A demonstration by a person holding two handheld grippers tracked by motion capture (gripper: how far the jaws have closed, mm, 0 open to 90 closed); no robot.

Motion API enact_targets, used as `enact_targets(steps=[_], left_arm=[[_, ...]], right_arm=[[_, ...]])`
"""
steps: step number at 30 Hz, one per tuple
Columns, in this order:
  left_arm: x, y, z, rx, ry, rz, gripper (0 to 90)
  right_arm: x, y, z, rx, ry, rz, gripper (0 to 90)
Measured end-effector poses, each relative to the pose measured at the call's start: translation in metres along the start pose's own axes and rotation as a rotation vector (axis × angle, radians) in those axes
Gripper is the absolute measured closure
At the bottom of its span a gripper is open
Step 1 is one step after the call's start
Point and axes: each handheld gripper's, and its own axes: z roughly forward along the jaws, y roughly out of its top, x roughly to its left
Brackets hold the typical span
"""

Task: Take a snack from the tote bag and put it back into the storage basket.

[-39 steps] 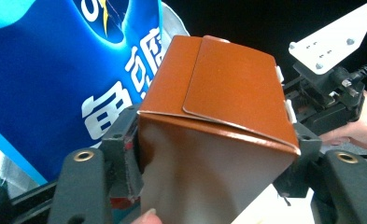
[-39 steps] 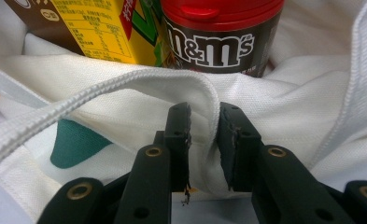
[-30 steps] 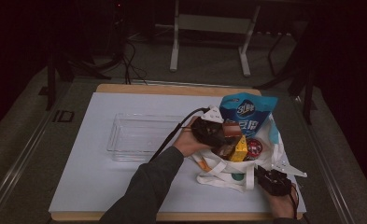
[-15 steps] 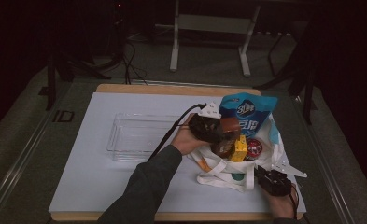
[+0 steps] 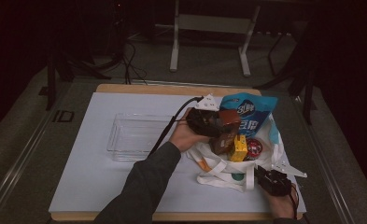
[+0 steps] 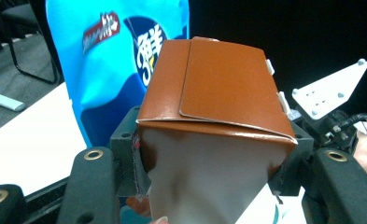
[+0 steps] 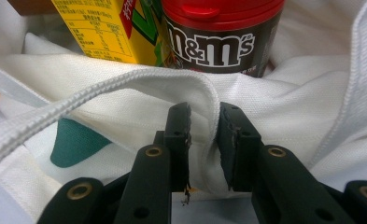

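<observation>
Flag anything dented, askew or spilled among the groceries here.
The brown carton clamped in the left gripper is dented: its pale side wall buckles inward between the pads. It hangs tilted over the white tote bag. Nothing looks spilled.

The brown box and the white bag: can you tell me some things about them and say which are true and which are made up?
1. The left gripper has its jaws shut on the brown box. True.
2. The brown box lies in the clear tray. False: it is held up over the white bag, beside the blue snack bag.
3. The right gripper pinches the white bag's strap. True.
4. The candy jar has a green lid. False: its lid is red.
5. A yellow carton stands next to the candy jar. True.
</observation>
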Motion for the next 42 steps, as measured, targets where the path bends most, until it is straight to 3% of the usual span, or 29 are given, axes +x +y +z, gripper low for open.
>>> enact_targets(steps=[12, 21, 28, 34, 42], left_arm=[[-0.004, 0.006, -0.012, -0.028, -0.008, -0.03, 42.5], [-0.004, 0.011, -0.022, -0.033, 0.01, -0.05, 42.6], [-0.005, 0.018, -0.032, -0.038, 0.01, -0.05, 42.6], [-0.003, 0.021, -0.043, -0.054, -0.025, -0.059, 42.6], [-0.003, 0.023, -0.054, -0.044, -0.029, -0.045, 42.6]], right_arm=[[0.0, 0.0, 0.0, -0.002, -0.001, 0.0, 74.4], [0.0, 0.0, 0.0, 0.0, -0.003, -0.006, 74.4], [0.0, 0.0, 0.0, 0.0, -0.003, -0.007, 74.4], [0.0, 0.0, 0.0, 0.0, -0.004, -0.008, 74.4], [0.001, 0.0, 0.0, 0.002, -0.007, -0.013, 74.4]])
